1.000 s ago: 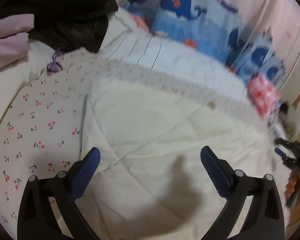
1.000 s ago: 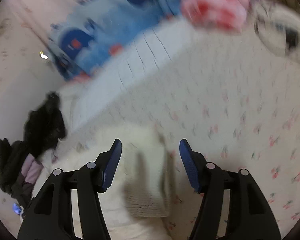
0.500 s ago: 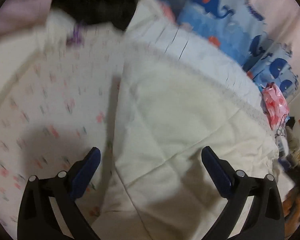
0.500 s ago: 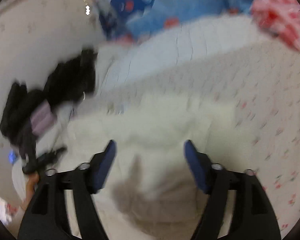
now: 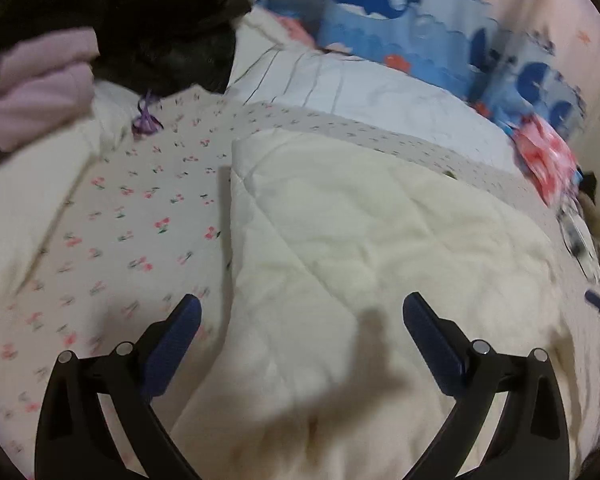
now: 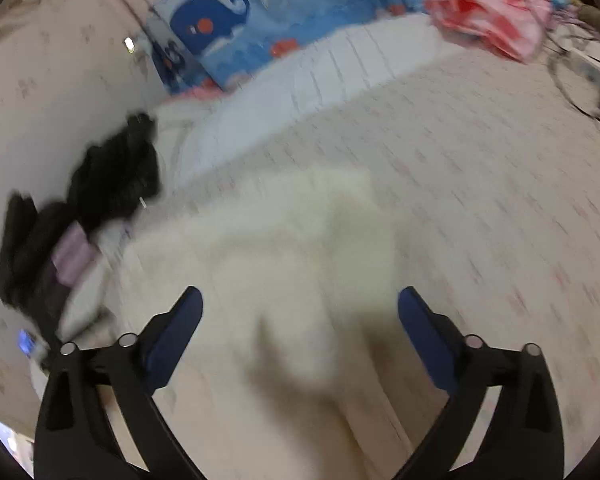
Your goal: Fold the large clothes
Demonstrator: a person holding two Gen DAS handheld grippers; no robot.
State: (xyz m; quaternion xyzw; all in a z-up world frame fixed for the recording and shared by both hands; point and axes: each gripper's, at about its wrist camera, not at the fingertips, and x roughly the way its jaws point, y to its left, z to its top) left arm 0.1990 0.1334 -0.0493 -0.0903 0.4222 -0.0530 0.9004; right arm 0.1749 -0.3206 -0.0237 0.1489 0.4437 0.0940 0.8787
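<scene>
Left wrist view: the left gripper (image 5: pixel 302 318) hangs with its blue fingers (image 5: pixel 172 344) spread wide and holding nothing. The cream quilted garment (image 5: pixel 360 240) lies flat on the cherry-print sheet (image 5: pixel 120 220), its left edge just inside the left finger and its cloth filling the gap between both. In the right wrist view, the right gripper (image 6: pixel 300 312) is equally wide and empty, the blurred cream garment (image 6: pixel 284 248) lying between and ahead of its fingers.

Matt quilted cream garment (image 5: pixel 360 248) on soft printed-cotton bedsheet (image 5: pixel 140 216).
</scene>
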